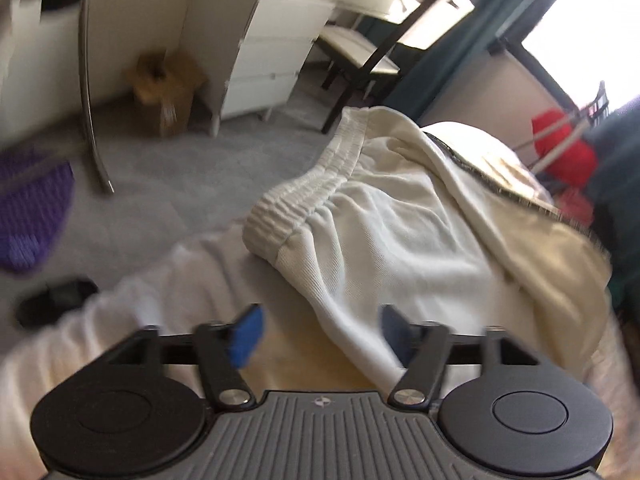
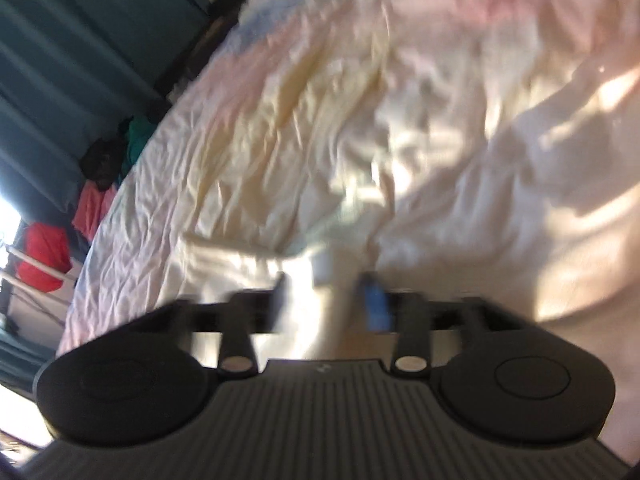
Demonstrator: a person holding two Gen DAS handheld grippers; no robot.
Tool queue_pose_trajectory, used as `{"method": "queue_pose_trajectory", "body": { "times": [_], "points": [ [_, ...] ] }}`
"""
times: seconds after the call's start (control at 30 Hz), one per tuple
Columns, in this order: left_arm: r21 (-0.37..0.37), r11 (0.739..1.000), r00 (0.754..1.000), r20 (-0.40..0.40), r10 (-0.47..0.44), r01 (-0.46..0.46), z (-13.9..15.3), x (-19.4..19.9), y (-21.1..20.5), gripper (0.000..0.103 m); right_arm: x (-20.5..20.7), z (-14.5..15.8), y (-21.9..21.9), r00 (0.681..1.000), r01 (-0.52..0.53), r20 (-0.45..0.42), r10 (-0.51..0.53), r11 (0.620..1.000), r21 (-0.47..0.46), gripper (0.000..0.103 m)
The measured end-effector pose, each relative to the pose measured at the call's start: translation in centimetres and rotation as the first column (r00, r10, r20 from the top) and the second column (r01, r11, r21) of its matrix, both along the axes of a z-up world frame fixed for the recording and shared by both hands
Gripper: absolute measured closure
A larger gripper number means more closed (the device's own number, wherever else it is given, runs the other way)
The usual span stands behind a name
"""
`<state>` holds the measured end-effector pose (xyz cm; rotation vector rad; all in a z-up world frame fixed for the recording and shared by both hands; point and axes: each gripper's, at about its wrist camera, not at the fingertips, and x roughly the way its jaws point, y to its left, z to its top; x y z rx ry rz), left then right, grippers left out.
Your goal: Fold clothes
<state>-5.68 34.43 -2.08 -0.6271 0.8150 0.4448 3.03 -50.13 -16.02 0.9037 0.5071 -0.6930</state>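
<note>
Holding my left tongs [image 1: 320, 332] spread wide, I saw the cream shorts [image 1: 384, 224] heaped on the bed [image 1: 192, 280] at twelve o'clock; my right tongs [image 2: 330, 300] gaped, empty.

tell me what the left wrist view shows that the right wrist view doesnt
Only the left wrist view shows the white garment with its elastic waistband, the white dresser, a chair and the grey carpet. Only the right wrist view shows the wide rumpled bedsheet. Both show an open gripper, left and right, plus red clothes on a rack.
</note>
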Motion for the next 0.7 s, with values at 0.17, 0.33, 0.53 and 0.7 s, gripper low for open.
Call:
{"method": "queue_pose_trajectory", "body": {
  "times": [0.17,0.33,0.53,0.7],
  "points": [
    [0.157,0.983,0.994,0.036,-0.102,0.095,2.6,0.9,-4.0,0.014,-0.1,3.1,2.0,0.995,-0.043,0.084,0.060,0.981,-0.191,0.024],
    [0.241,0.951,0.966,0.123,-0.226,0.192,4.2,2.7,-9.9,0.002,0.7,5.7,6.0,0.953,-0.221,0.124,0.276,0.914,-0.340,0.025],
    [0.347,0.891,0.902,0.208,-0.378,0.293,5.9,4.9,-17.0,0.000,1.2,7.1,11.5,0.855,-0.409,0.124,0.504,0.802,-0.435,0.025],
    [0.422,0.820,0.833,0.219,-0.507,0.388,5.4,7.0,-24.0,0.000,1.4,7.5,15.3,0.763,-0.524,0.106,0.637,0.706,-0.476,0.025]
  ]
}}
